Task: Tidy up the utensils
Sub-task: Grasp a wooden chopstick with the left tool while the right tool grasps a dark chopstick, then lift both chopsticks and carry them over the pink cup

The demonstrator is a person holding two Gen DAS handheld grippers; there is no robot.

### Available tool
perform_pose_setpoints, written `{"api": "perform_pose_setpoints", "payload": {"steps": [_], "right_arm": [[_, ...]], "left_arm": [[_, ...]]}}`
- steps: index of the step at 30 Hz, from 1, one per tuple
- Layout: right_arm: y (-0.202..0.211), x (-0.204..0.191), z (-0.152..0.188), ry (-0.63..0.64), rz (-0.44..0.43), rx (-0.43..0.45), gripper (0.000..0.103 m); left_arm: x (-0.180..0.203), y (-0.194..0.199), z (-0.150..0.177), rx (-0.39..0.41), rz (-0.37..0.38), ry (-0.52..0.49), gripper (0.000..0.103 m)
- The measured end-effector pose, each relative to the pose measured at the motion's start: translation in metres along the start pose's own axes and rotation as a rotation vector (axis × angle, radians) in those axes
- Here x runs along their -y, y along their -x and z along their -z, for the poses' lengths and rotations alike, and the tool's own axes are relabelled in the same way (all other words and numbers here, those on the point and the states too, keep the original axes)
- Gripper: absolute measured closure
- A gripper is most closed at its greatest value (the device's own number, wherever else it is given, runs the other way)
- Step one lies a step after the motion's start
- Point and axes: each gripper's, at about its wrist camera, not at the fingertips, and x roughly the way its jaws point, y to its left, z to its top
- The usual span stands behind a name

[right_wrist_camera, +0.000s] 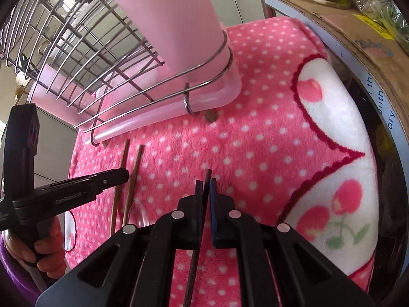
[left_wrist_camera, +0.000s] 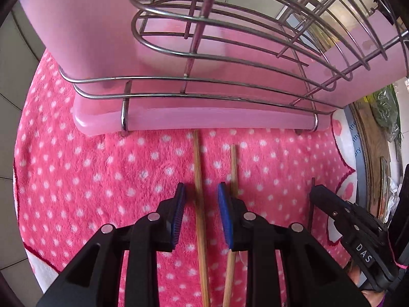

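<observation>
Your left gripper [left_wrist_camera: 199, 194] stood with jaws apart astride one pale bamboo chopstick [left_wrist_camera: 199, 179]; its twin [left_wrist_camera: 234, 168] lay just outside the right pad. Both slim, straight sticks lay on the fleecy pink polka-dot blanket [left_wrist_camera: 102, 174], their far tips pointing at the wire dish rack [left_wrist_camera: 194, 94] and its pink tray. Your right gripper [right_wrist_camera: 205, 183] had its jaws clamped on a dark thin chopstick [right_wrist_camera: 207, 174], likewise pointing rackward.

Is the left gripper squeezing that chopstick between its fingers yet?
Apart. In the left wrist view the left gripper straddles one light chopstick, with pink towel showing between the stick and each blue pad.
</observation>
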Motion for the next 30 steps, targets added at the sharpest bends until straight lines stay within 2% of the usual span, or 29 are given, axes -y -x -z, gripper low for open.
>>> {"api": "perform_pose_setpoints", "payload": {"steps": [3,5,11,16,18,23,30], "right_arm": [[-0.003,0.001,0.001,0.002,0.000,-0.006,0.098],[-0.005,0.002,0.002,-0.001,-0.004,-0.008,0.098],[-0.002,0.005,0.003,-0.002,-0.009,-0.005,0.098],[0.012,0.003,0.003,0.000,-0.042,0.042,0.098],[0.020,0.002,0.003,-0.002,-0.062,0.066,0.098],[0.039,-0.001,0.007,0.012,-0.075,0.127,0.098],[0.072,-0.012,0.009,0.062,-0.085,0.216,0.098]], "left_arm": [[0.005,-0.002,-0.001,0.005,-0.032,-0.027,0.080],[0.010,-0.004,-0.002,0.020,-0.073,-0.037,0.096],[-0.011,0.007,0.003,0.056,0.018,0.024,0.098],[-0.024,0.035,0.014,0.115,0.080,0.038,0.098],[-0.026,0.049,0.021,0.161,0.101,0.025,0.098],[-0.021,0.082,0.040,0.283,0.101,-0.023,0.098],[-0.033,0.119,0.059,0.405,0.169,0.012,0.098]]}}
